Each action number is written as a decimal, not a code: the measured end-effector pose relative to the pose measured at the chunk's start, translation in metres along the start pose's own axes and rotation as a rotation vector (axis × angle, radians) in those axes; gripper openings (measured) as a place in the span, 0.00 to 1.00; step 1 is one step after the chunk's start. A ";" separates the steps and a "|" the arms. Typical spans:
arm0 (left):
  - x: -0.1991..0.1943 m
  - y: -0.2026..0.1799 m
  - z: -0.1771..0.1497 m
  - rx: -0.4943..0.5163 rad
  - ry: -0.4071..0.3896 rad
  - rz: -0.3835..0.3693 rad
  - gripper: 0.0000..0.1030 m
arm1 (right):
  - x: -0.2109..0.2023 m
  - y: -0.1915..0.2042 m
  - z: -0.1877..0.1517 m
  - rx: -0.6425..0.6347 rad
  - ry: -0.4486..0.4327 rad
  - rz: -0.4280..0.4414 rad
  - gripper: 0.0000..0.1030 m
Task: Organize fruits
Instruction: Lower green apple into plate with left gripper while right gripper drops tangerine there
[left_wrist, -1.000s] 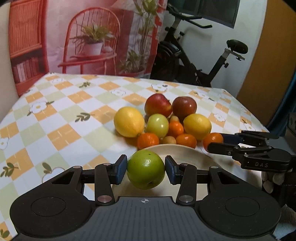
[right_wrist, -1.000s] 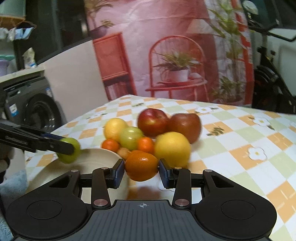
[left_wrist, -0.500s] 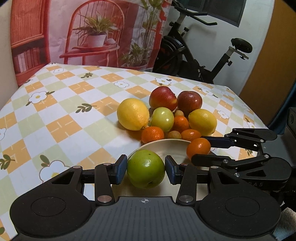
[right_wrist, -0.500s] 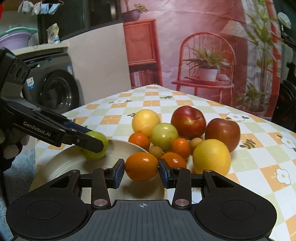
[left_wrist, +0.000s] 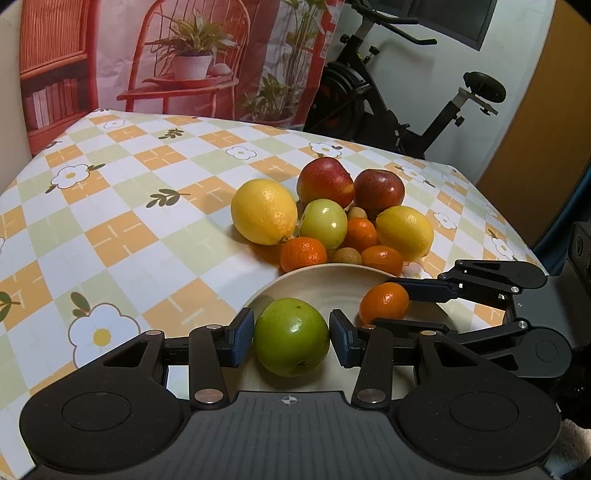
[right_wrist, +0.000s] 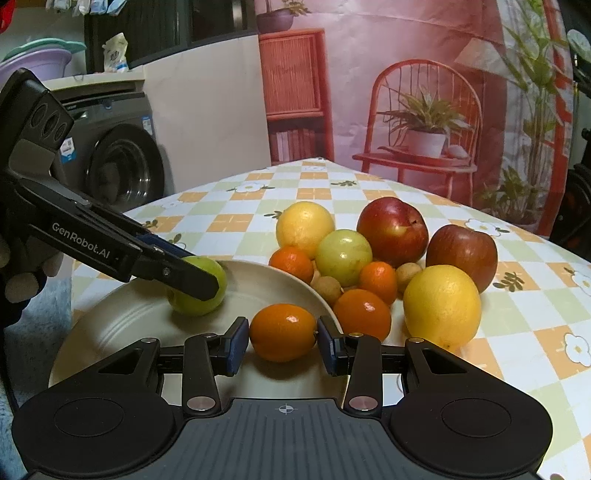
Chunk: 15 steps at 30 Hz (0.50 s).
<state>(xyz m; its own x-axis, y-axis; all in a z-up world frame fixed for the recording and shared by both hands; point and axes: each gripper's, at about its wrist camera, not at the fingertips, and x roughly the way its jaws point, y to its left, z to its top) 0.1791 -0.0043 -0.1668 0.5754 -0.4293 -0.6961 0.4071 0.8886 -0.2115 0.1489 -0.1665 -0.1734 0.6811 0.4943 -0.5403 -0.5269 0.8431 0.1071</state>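
Observation:
My left gripper (left_wrist: 291, 339) is shut on a green apple (left_wrist: 291, 341) and holds it low over the cream plate (left_wrist: 317, 284). My right gripper (right_wrist: 280, 341) is shut on a small orange (right_wrist: 283, 332) at the plate's (right_wrist: 122, 321) near right rim. Each gripper shows in the other view: the right one (left_wrist: 391, 304) with the orange (left_wrist: 384, 304), the left one (right_wrist: 199, 282) with the apple (right_wrist: 199, 291). A pile of fruit lies on the table beyond the plate: two lemons (left_wrist: 264, 210) (left_wrist: 404, 232), two red apples (left_wrist: 325, 181) (left_wrist: 378, 190), a pale green apple (left_wrist: 323, 223), several small oranges (left_wrist: 303, 254).
The checked tablecloth (left_wrist: 122, 206) covers the table; its edges drop off at the left and far right. An exercise bike (left_wrist: 388, 110) stands behind the table. A washing machine (right_wrist: 122, 162) stands to the left in the right wrist view.
Both grippers have moved in and down over the plate with their fruit. The green apple and the small orange now sit lower, close to the plate's surface.

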 end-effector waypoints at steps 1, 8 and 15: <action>0.000 0.000 0.000 -0.001 0.000 0.000 0.46 | 0.000 0.000 0.000 0.001 -0.001 0.000 0.36; -0.004 0.000 0.000 -0.011 -0.027 0.005 0.47 | -0.009 -0.005 0.000 0.030 -0.043 0.004 0.38; -0.021 0.003 0.002 -0.050 -0.132 0.049 0.50 | -0.032 -0.020 0.001 0.078 -0.154 -0.088 0.41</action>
<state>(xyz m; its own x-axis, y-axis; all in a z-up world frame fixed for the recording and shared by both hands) 0.1696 0.0073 -0.1517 0.6832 -0.4001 -0.6108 0.3427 0.9144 -0.2156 0.1383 -0.1986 -0.1577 0.7961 0.4391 -0.4165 -0.4248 0.8956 0.1321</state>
